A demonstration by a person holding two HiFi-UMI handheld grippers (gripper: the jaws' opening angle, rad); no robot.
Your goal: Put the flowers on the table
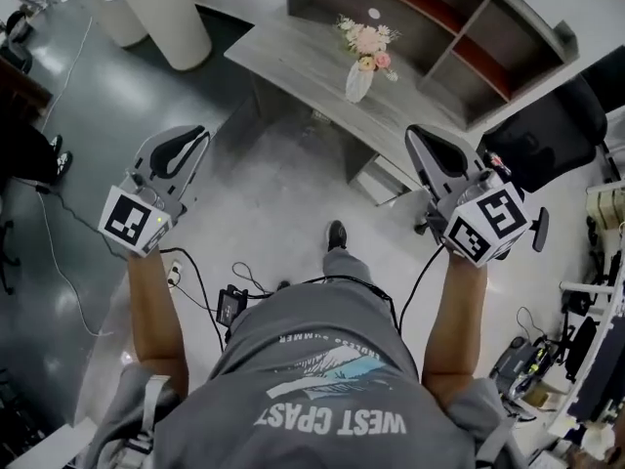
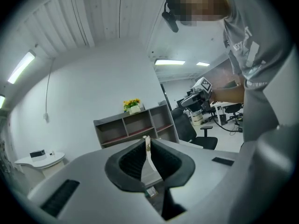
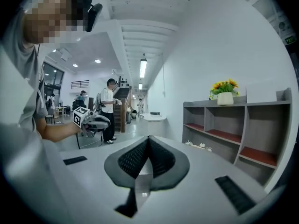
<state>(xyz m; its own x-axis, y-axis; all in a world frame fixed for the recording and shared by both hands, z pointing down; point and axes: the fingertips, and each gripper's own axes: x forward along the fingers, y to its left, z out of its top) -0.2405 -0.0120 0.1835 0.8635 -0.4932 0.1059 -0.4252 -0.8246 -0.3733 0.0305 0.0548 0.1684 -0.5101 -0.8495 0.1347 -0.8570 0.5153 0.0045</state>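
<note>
We are standing back from the grey counter, holding both arms out ahead of us. The flowers, a pink-and-cream bunch, are sitting upright in a pale vase on the counter, near its middle and in front of the open shelf unit, so we are reading the task's thing as already placed. On the left gripper we are seeing the fingers pressed together at the tips and pinching nothing, with only the room showing through the slit behind them. On the right gripper the fingers are likewise closed on nothing. Both grippers are hanging well apart from the vase, one on each side of our line to it, and we are judging this a hands-free stance, not a reach. A second bunch, yellow flowers in a white pot, is sitting on top of the shelf unit. We are not counting it as the task's. A black office chair is standing near the counter's right end.
</note>
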